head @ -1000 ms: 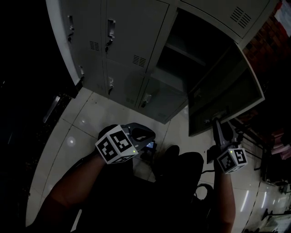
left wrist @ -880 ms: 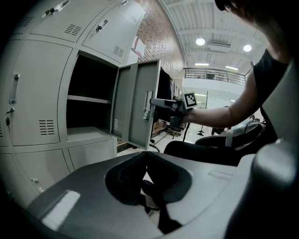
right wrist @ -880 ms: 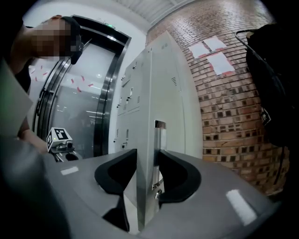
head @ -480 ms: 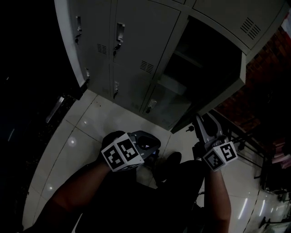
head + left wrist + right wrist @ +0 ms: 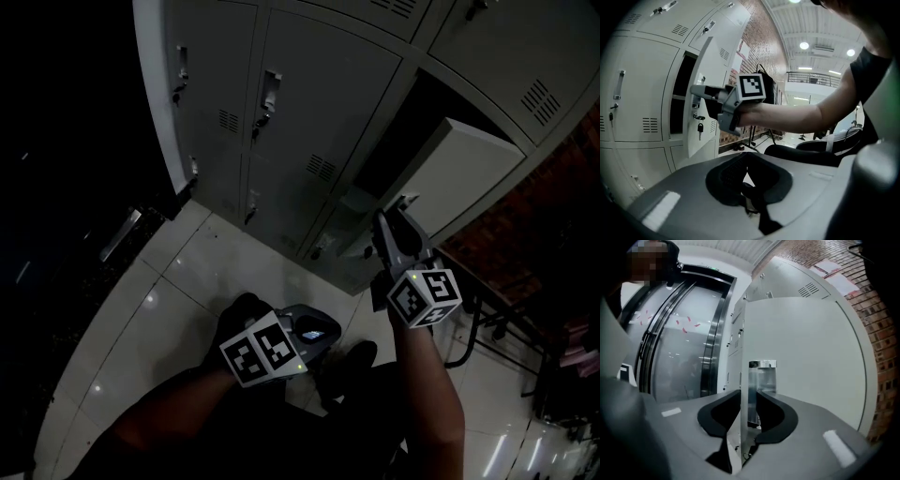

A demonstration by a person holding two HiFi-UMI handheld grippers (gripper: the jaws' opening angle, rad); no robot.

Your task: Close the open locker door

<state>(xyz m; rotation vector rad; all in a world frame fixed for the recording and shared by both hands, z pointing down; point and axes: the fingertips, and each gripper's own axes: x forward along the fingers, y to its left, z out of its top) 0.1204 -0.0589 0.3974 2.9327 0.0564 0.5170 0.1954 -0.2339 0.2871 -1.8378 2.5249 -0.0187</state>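
The grey locker door [image 5: 469,173] stands half open, swung toward its dark compartment [image 5: 412,122]. My right gripper [image 5: 389,220] is at the door's free edge. In the right gripper view its jaws [image 5: 748,392] straddle that edge of the door [image 5: 806,357] beside a shiny handle plate [image 5: 762,376]; they are closing, and I see no firm clamp. The left gripper view shows the door [image 5: 705,93] with a key [image 5: 700,127] hanging in its lock and the right gripper [image 5: 696,90] at it. My left gripper [image 5: 319,330] hangs low over the floor, tips together [image 5: 746,154], with nothing in them.
Closed locker doors [image 5: 309,112] fill the bank to the left of the open one. A brick wall [image 5: 562,244] and a dark metal frame [image 5: 497,328] stand to the right. Glossy floor tiles [image 5: 169,300] lie below, and my dark shoe [image 5: 356,356] shows there. A glass door frame [image 5: 684,348] shows beyond.
The door has swung from wide open to about half shut. My right gripper went up and left with the door's edge. My left gripper dropped slightly lower.
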